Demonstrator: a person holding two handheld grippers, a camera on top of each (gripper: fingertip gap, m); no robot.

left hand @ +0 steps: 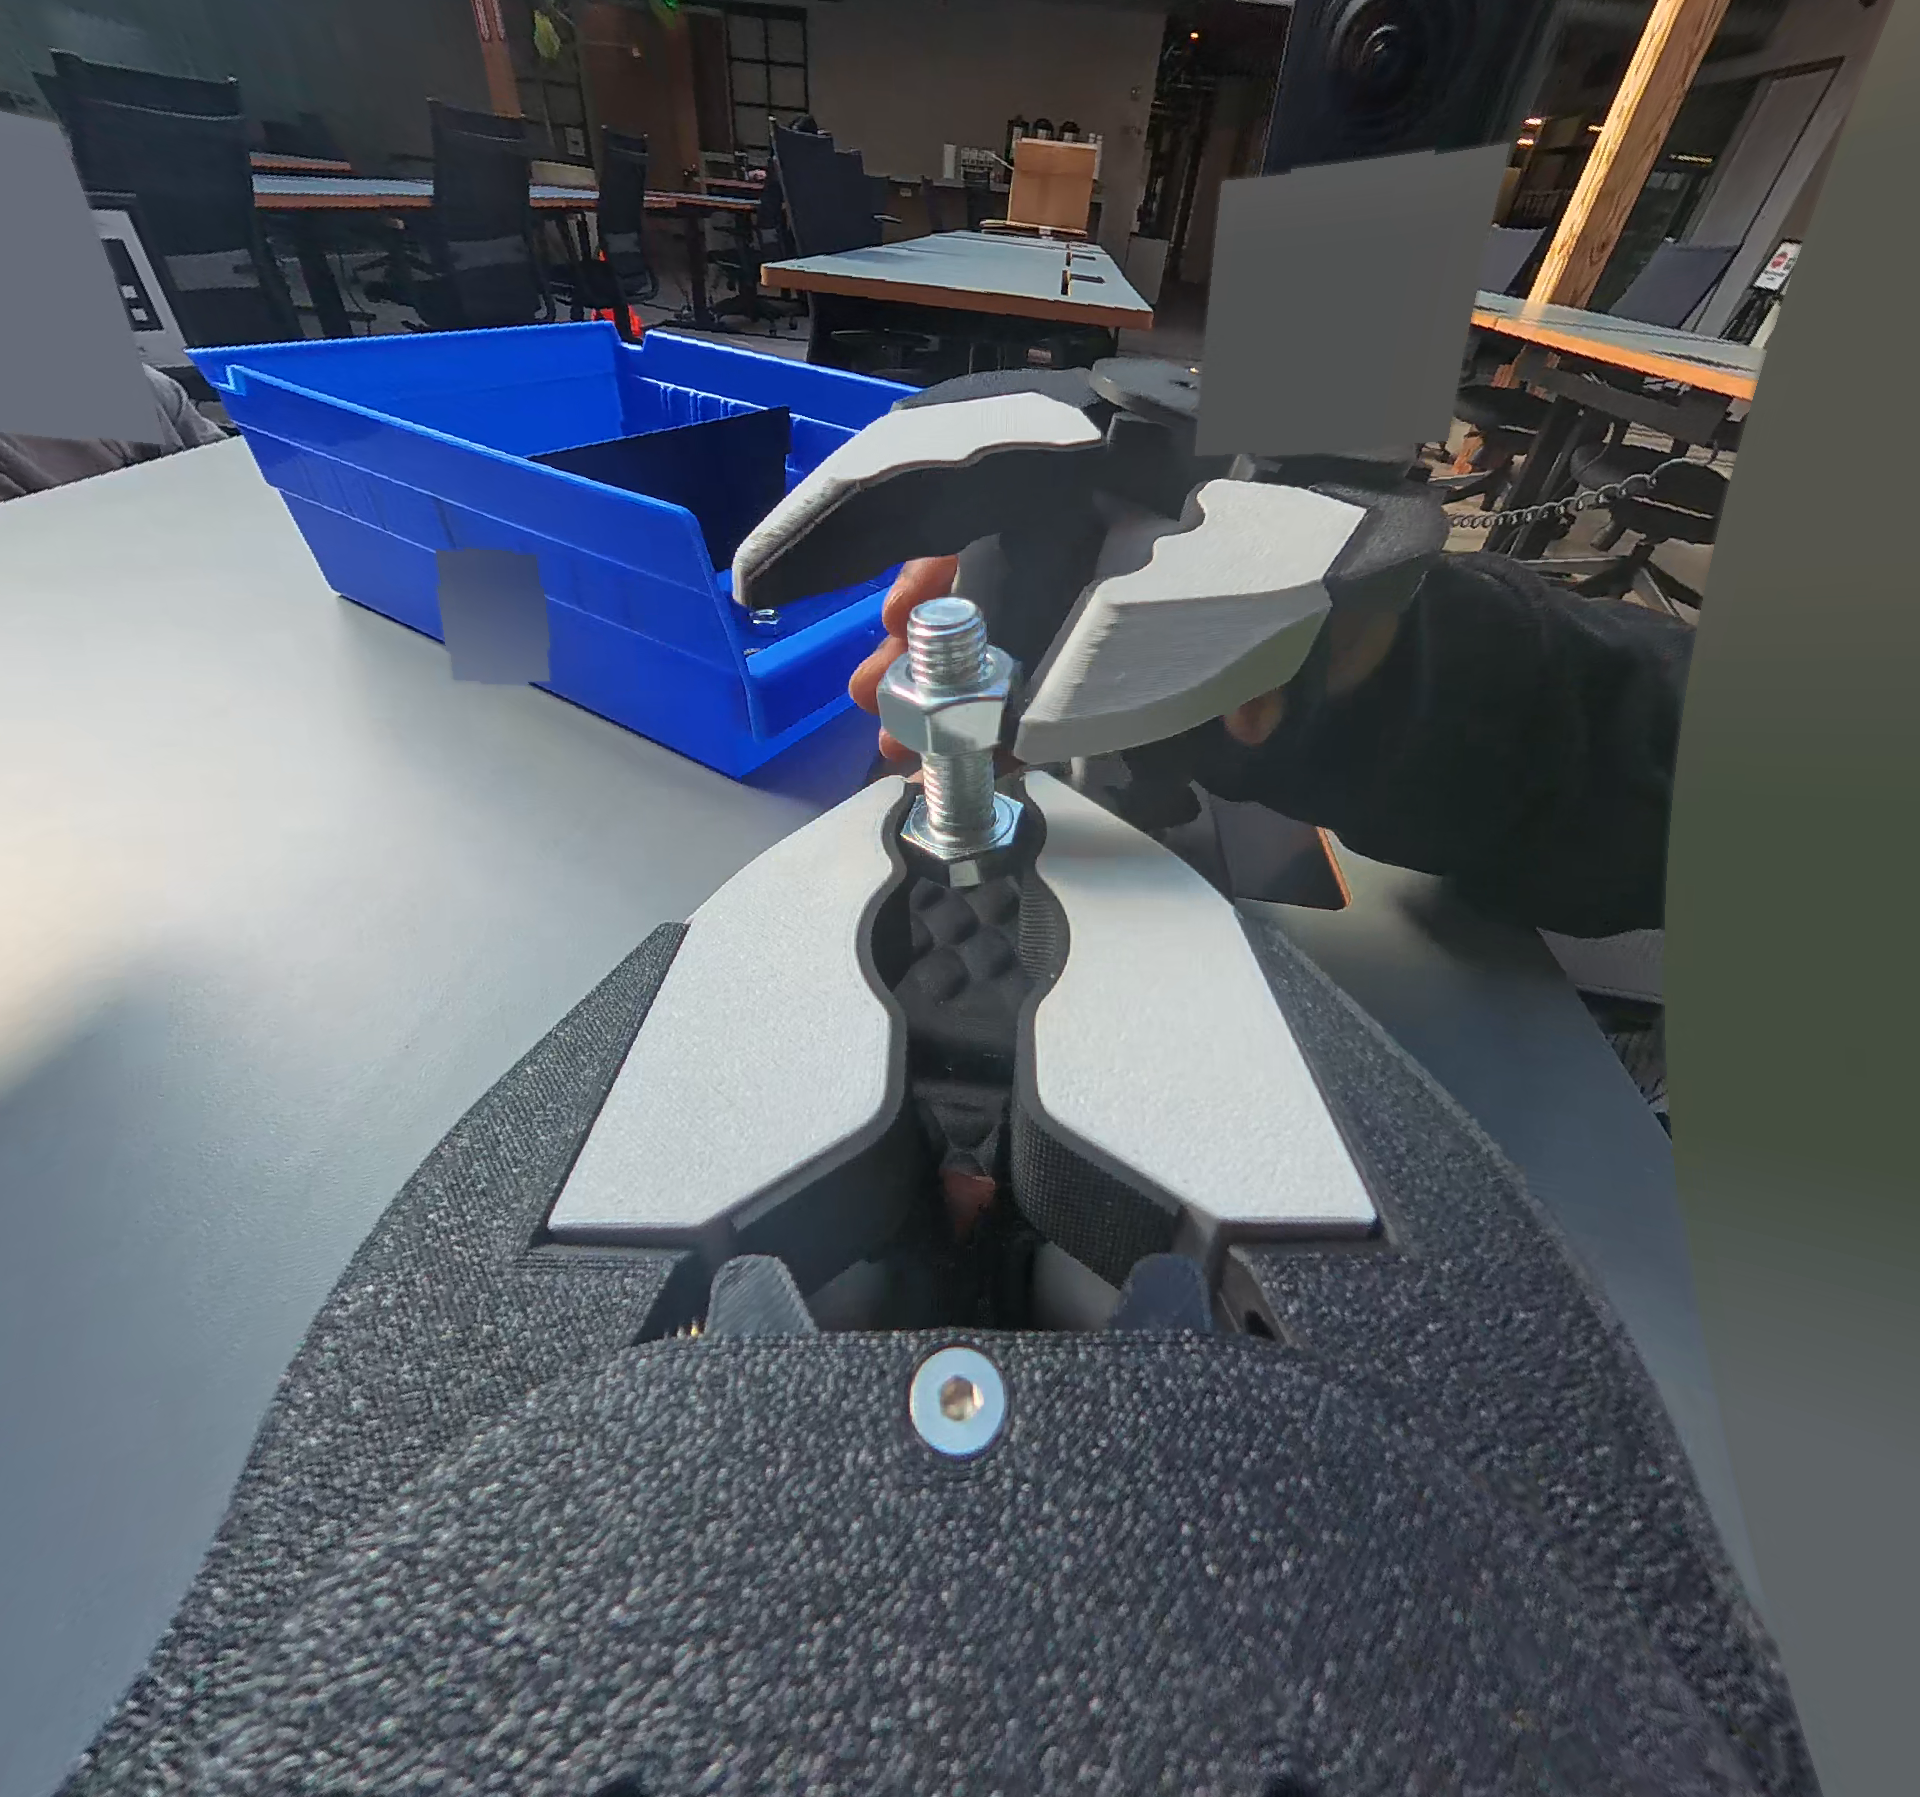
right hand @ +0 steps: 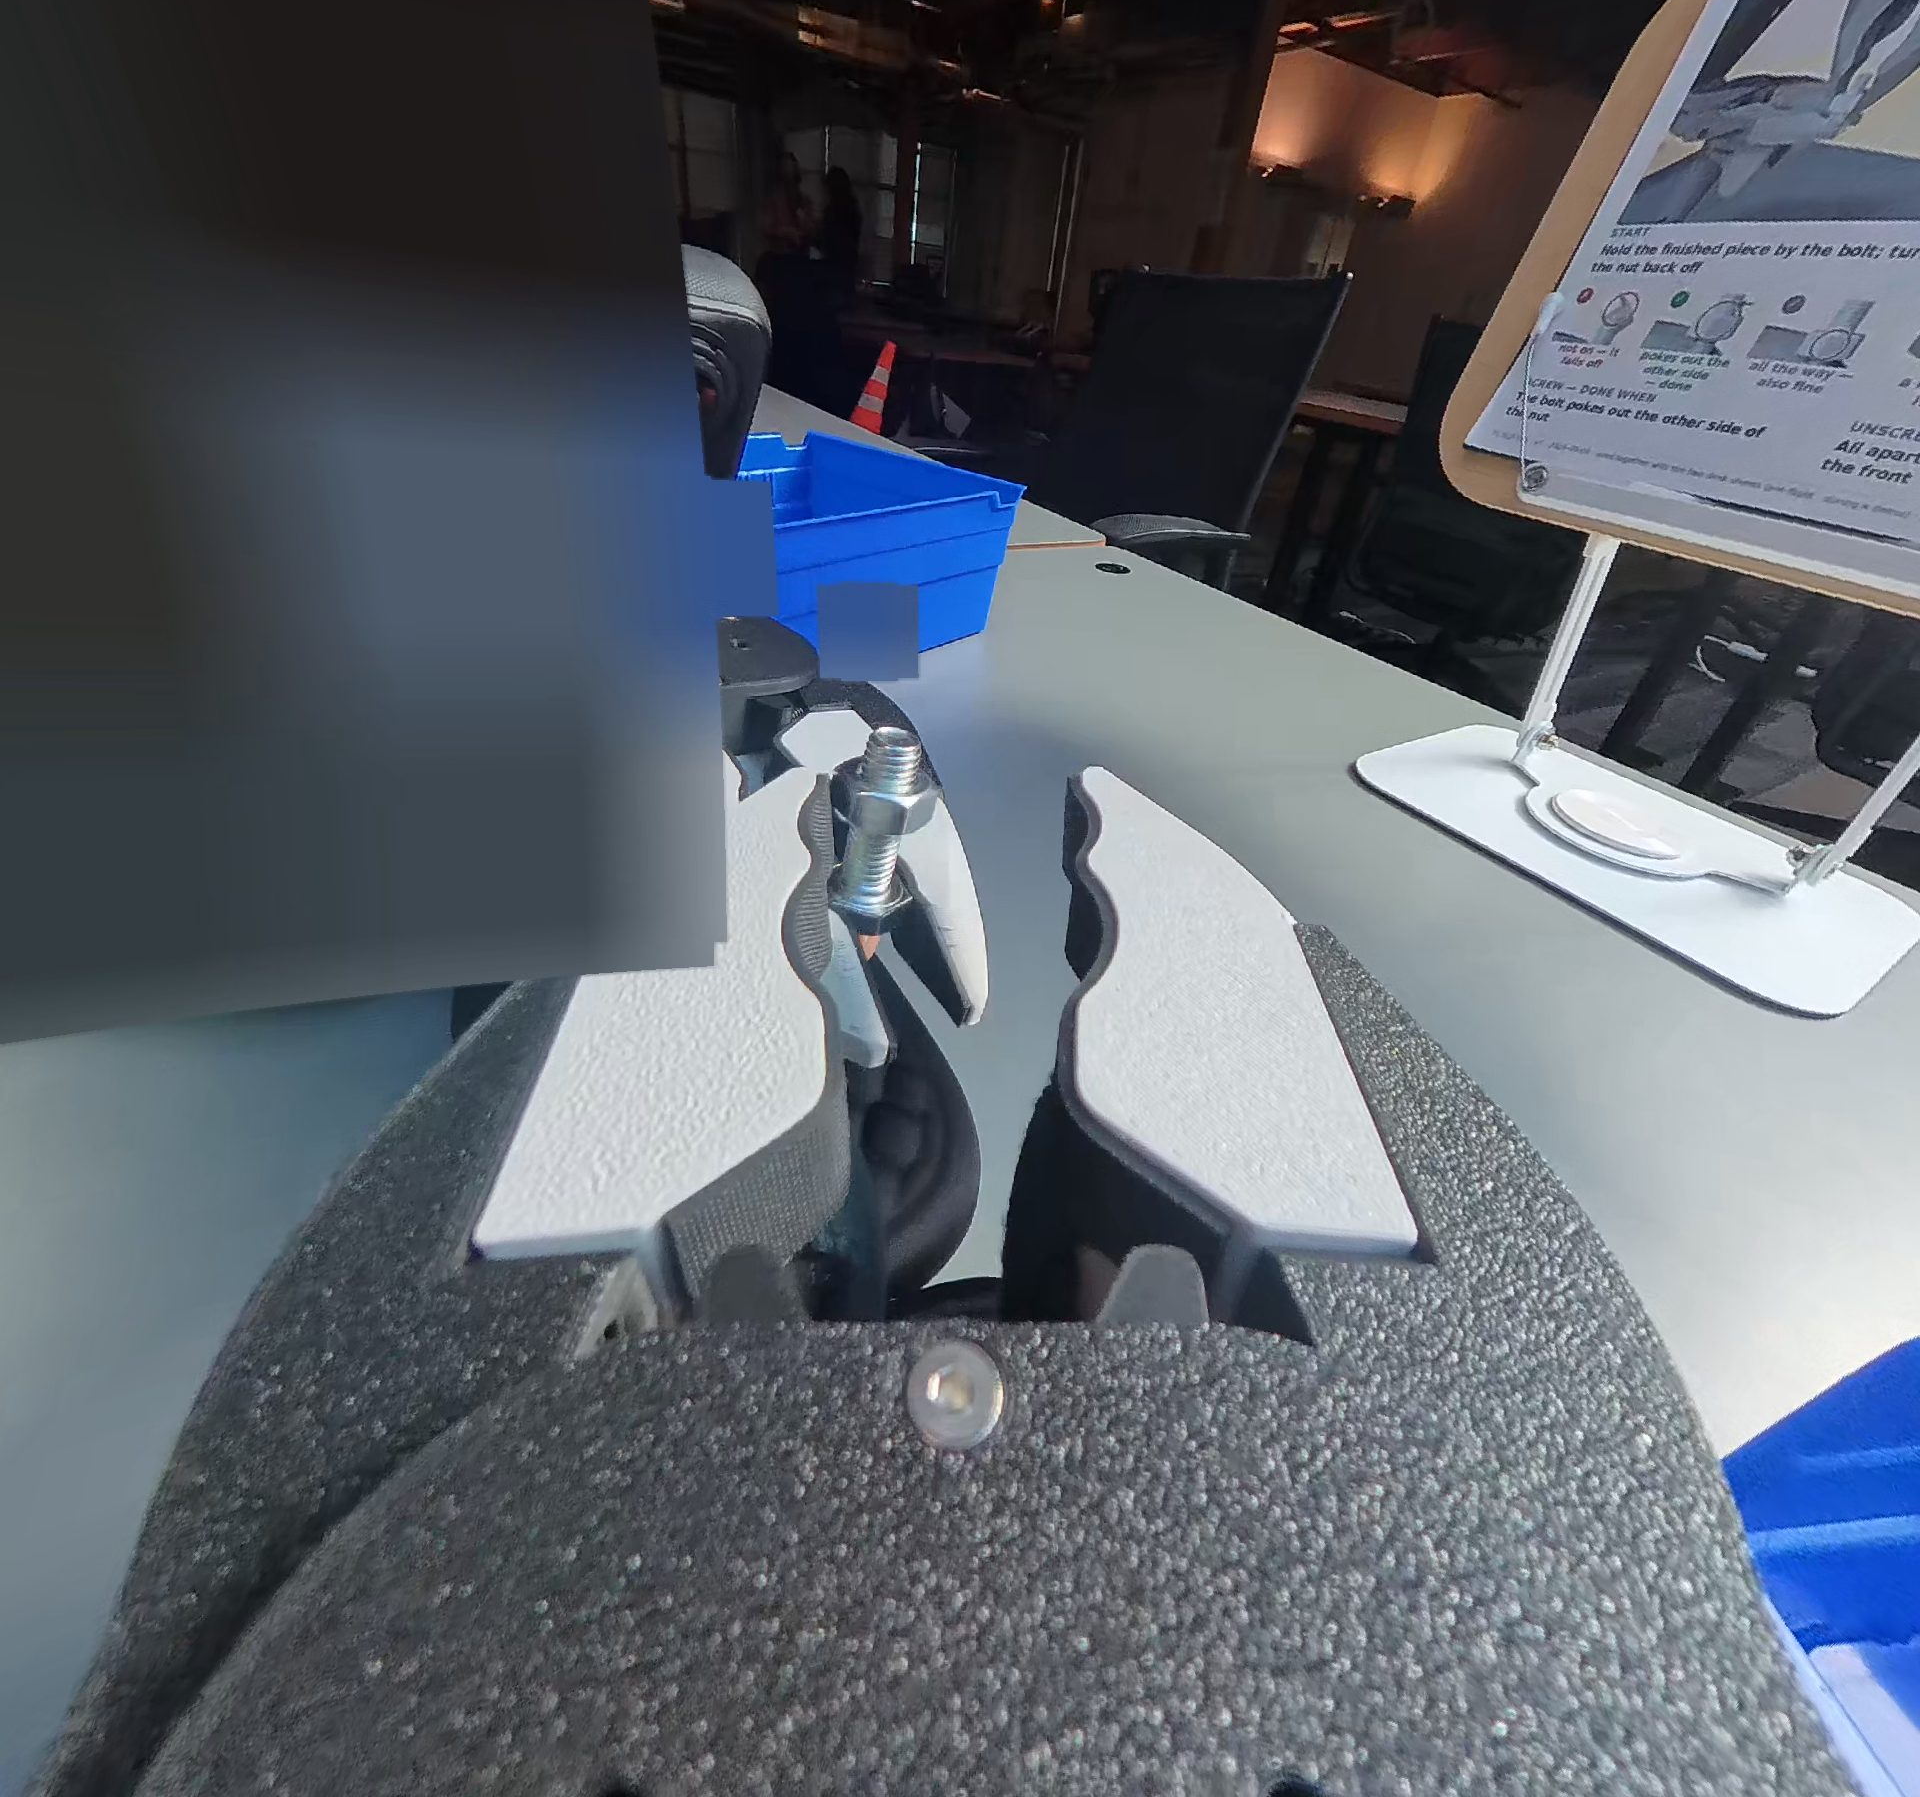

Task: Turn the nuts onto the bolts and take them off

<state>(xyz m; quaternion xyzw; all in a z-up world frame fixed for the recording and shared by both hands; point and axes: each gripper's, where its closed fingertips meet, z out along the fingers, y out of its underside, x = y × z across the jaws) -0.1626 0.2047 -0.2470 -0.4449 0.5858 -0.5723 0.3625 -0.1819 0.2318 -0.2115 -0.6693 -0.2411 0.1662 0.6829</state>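
My left gripper (left hand: 961,812) is shut on the hex head of a steel bolt (left hand: 951,791) and holds it upright above the grey table, thread end up. A steel nut (left hand: 940,713) sits partway down the thread, with thread showing above and below it. My right gripper (right hand: 945,802) is open around the nut (right hand: 894,797). One finger (right hand: 686,1020) is close beside the nut; the other finger (right hand: 1195,968) stands well apart. In the left wrist view the right gripper (left hand: 883,667) comes in from the far side, and a gloved hand (left hand: 1455,708) holds it.
A blue bin (left hand: 499,459) with a black divider stands on the grey table (left hand: 260,916) behind the bolt; it also shows in the right wrist view (right hand: 883,542). A second blue bin corner (right hand: 1829,1498) is near right. An instruction sheet on a white stand (right hand: 1621,843) is at right. Spacing between my two grippers at the tips: around 4 centimeters.
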